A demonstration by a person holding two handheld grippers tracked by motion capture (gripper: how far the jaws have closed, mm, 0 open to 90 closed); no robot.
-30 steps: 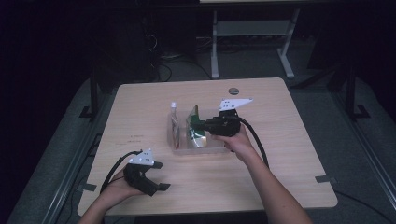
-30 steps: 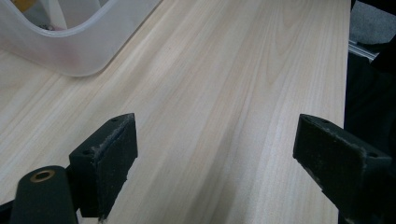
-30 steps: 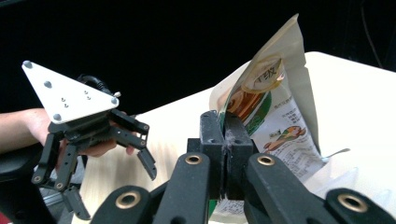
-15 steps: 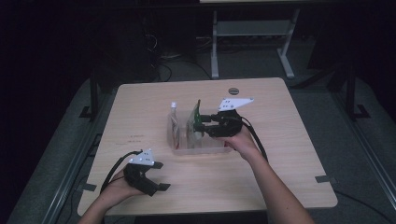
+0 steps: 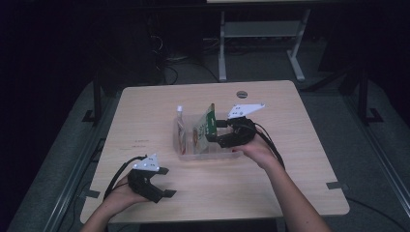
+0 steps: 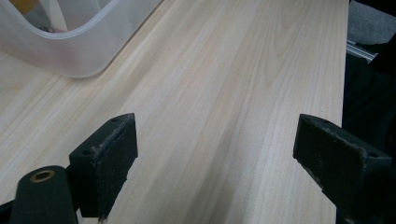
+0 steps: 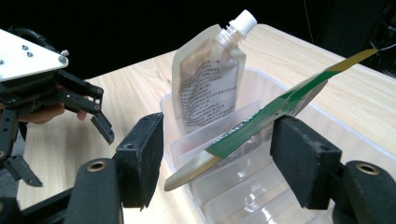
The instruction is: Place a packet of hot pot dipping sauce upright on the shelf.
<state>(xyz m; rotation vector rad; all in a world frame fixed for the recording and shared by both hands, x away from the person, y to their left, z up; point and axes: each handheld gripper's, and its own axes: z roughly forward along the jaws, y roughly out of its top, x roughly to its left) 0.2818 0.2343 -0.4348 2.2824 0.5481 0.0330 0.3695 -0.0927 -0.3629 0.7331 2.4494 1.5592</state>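
Right gripper view: right tool [image 7: 217, 163] has just been opening, jaws now wide and off the flat green packet [image 7: 280, 105], which leans in the clear plastic slotted bin [image 7: 322, 135] beside the white spouted pouch [image 7: 208, 84]. Back straight out, don't clip it. Left tool [image 5: 164, 181] wide, empty, on table [image 5: 290, 193] near the bin.

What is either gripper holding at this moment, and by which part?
Nothing is held. The right gripper has just been opening its jaws; the green packet lies between them, unpressed, leaning in the clear bin. The left gripper stands open over bare table.
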